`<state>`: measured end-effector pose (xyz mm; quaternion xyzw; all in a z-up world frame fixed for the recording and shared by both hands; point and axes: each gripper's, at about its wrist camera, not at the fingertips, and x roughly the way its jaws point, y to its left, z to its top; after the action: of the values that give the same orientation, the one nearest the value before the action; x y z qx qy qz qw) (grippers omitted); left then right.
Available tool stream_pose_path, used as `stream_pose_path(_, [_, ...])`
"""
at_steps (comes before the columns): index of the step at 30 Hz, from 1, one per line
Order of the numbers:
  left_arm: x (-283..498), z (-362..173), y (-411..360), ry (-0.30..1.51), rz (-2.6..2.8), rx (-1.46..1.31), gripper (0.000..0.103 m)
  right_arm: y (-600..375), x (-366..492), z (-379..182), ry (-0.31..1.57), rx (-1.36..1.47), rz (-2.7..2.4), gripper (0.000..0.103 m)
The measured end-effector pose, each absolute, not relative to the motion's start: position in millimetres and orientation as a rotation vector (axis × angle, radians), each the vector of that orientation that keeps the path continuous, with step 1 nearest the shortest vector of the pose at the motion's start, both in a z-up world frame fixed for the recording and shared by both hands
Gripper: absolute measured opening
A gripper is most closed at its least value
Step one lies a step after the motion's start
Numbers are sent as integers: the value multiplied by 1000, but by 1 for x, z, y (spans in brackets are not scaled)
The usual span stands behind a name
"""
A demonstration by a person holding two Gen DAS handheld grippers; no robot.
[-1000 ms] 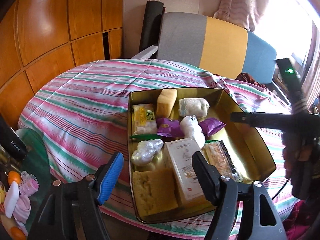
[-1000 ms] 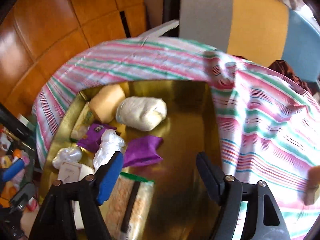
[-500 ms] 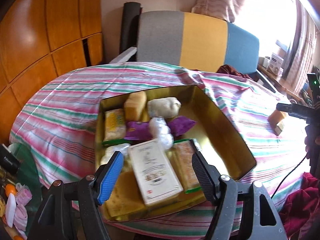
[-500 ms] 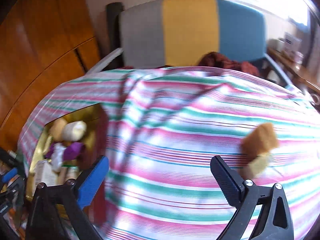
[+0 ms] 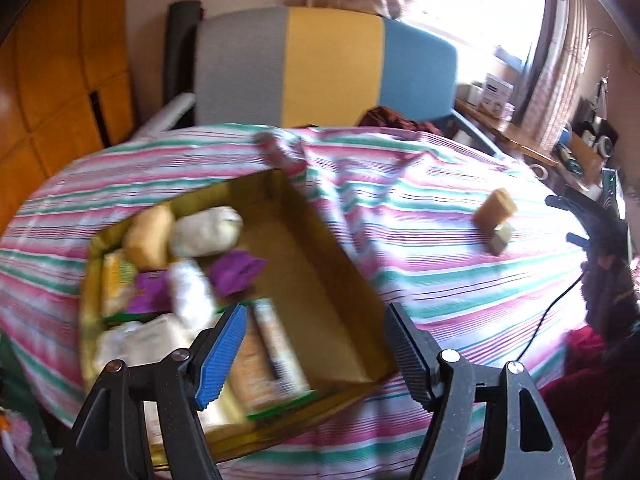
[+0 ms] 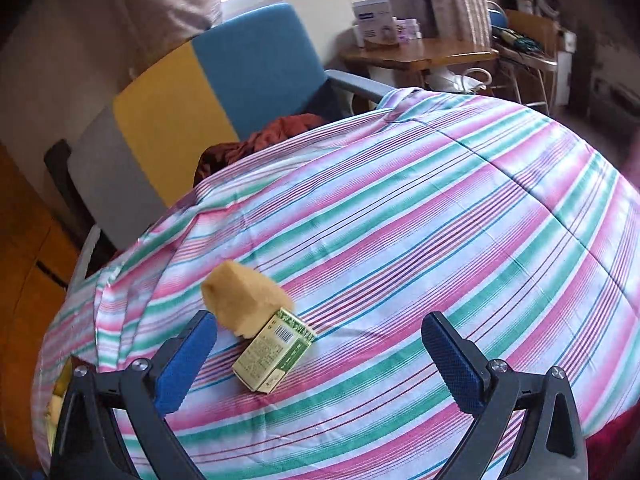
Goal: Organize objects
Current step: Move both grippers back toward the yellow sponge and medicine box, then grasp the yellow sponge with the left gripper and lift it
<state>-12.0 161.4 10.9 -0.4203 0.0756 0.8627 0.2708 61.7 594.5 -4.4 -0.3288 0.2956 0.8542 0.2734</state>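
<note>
A gold tin (image 5: 320,280) lies on the striped cloth (image 5: 440,280), its left half packed with several wrapped snacks, among them purple packets (image 5: 236,272) and a white roll (image 5: 206,232). My left gripper (image 5: 316,320) hovers open over the tin's near right side with nothing between its fingers. Farther right on the cloth lie a tan cake piece (image 5: 494,208) and a small green box (image 5: 500,238). In the right wrist view, the cake (image 6: 240,300) and the box (image 6: 276,352) touch each other. My right gripper (image 6: 320,324) stands wide open around them, pads clear of both.
A chair with a grey, yellow and blue back (image 5: 332,68) stands behind the table, a dark red cloth (image 6: 280,136) on its seat. A wooden side table (image 6: 416,52) with boxes sits by the window. Orange wooden panels (image 5: 60,80) line the left wall.
The right gripper left the tin, swept right across the cloth to the cake and box, and its jaws widened. The left gripper drifted right, so the tin now sits lower left in its view.
</note>
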Motion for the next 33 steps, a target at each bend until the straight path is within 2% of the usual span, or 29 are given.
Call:
stream_pose_path(10, [-12, -3, 274, 356, 2142, -1113, 71, 624, 90, -14, 1118, -787, 2191, 103])
stream_pose_path(16, [-15, -9, 353, 385, 2008, -1098, 72, 624, 92, -19, 1185, -787, 2193, 103])
stream_pose_path(18, [-16, -8, 378, 403, 1986, -1062, 81, 624, 92, -19, 1203, -790, 2201, 103])
stream_pose_path(19, [-17, -7, 391, 415, 1978, -1044, 82, 624, 92, -20, 1212, -789, 2203, 103])
stream_pose_path(25, [-22, -5, 468, 452, 1908, -983, 82, 630, 100, -24, 1286, -754, 2180, 103])
stream_pose_path(33, [-66, -46, 539, 438, 1905, -1143, 82, 636, 102, -35, 1363, -769, 2145, 103])
